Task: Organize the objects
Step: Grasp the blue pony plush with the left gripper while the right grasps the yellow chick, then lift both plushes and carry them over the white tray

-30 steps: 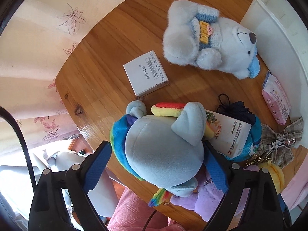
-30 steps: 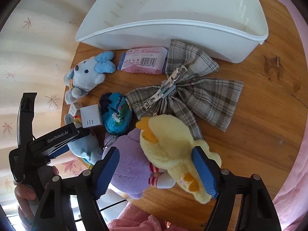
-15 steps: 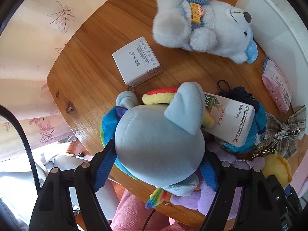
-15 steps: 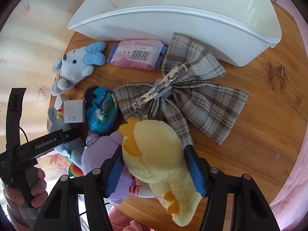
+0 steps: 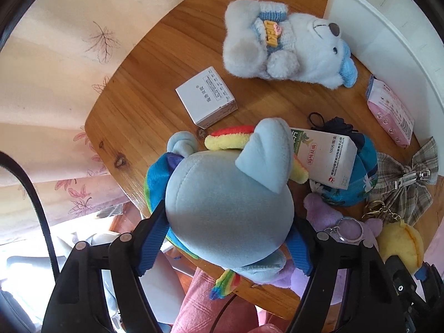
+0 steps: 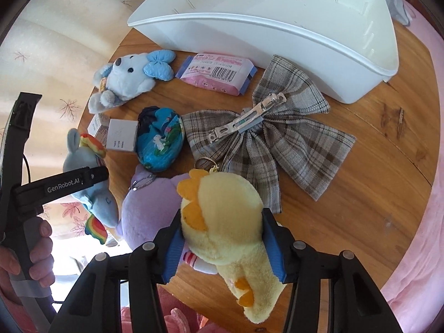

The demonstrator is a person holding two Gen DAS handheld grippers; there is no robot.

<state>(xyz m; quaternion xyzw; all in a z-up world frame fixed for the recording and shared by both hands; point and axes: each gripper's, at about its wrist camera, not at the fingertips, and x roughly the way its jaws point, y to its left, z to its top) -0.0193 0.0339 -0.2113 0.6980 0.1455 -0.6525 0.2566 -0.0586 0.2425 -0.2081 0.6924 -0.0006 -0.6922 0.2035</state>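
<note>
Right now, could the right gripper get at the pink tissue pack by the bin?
Probably not yet: the right gripper is closing on the yellow chick plush. Otherwise the pink tissue pack lies uncovered, beyond the plaid bow.

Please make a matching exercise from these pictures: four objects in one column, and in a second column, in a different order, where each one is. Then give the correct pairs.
Objects:
1. blue elephant plush
2. yellow duck plush
3. pink tissue pack
4. plaid bow clip

Places:
A. lying on the table just in front of the white bin
B. between the pads of the left tool
C. spread flat on the table, metal clip facing up
D. between the pads of the right tool

Pairs: 1-B, 2-D, 3-A, 4-C
</note>
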